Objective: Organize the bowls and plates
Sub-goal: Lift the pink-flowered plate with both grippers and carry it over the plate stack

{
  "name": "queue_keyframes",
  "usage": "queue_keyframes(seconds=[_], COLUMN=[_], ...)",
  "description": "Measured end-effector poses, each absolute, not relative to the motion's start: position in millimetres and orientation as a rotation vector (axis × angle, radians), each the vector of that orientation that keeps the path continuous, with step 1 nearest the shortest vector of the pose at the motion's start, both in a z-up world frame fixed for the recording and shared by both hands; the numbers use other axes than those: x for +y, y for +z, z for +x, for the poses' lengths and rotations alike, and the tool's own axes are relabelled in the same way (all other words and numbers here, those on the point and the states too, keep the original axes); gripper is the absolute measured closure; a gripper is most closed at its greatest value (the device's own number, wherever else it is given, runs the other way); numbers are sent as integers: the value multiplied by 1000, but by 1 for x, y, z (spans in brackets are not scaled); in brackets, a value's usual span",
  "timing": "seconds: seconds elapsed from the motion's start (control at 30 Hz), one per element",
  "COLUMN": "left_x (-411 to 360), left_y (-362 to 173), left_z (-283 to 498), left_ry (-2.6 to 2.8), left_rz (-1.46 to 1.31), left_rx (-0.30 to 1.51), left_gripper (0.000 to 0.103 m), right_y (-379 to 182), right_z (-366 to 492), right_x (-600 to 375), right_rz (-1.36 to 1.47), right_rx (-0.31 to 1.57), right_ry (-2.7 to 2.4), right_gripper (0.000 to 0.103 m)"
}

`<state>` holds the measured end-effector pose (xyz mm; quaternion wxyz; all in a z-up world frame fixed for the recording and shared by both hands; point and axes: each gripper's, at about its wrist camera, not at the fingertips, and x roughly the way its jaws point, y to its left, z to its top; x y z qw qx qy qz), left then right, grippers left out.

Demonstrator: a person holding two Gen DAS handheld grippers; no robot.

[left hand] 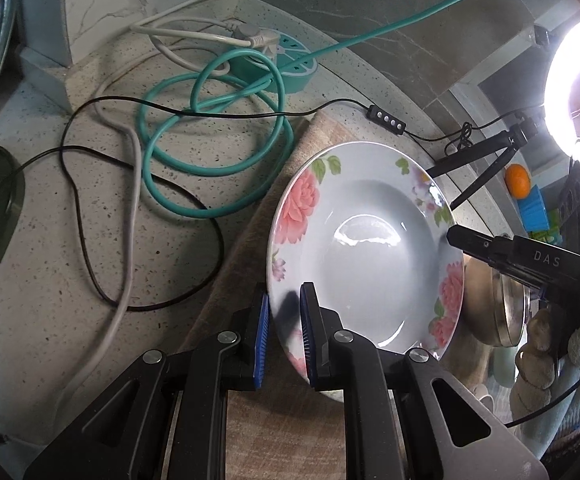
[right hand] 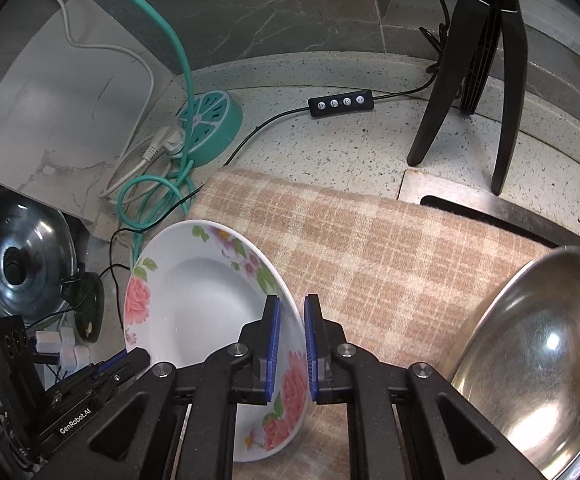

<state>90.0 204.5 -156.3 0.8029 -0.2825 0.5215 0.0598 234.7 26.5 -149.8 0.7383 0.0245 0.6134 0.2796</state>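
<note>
Plate [left hand: 365,248] with pink flowers on its rim sits tilted on the checked cloth [right hand: 369,248] that covers part of the speckled desk [left hand: 50,240], near the desk's back edge. The left gripper [left hand: 284,336] has its blue-padded fingers [left hand: 261,340] set one on each side of the plate's near rim, gripping it. The right gripper [right hand: 290,344] clamps the opposite rim the same way, its fingers [right hand: 274,344] closed on the flowered edge. A steel bowl [right hand: 537,360] lies just beside the plate on the cloth, toward the right side. Behind the cloth, a teal cable [left hand: 210,152] is coiled on the desk beside a round teal power strip [right hand: 210,124], and a black tripod [right hand: 481,64] stands at the back edge.
</note>
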Motion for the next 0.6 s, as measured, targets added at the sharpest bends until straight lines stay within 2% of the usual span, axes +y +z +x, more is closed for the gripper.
queue_keyframes(seconds=[0.6], left_x=[186], left_y=[-127], left_z=[63], left_ry=[97], left_rz=[-568], left_rx=[1090], left_gripper=[90], right_y=[-132], right_z=[192], right_x=[-17], right_rz=[180], right_rx=[1346], right_ry=[614], right_gripper=[94])
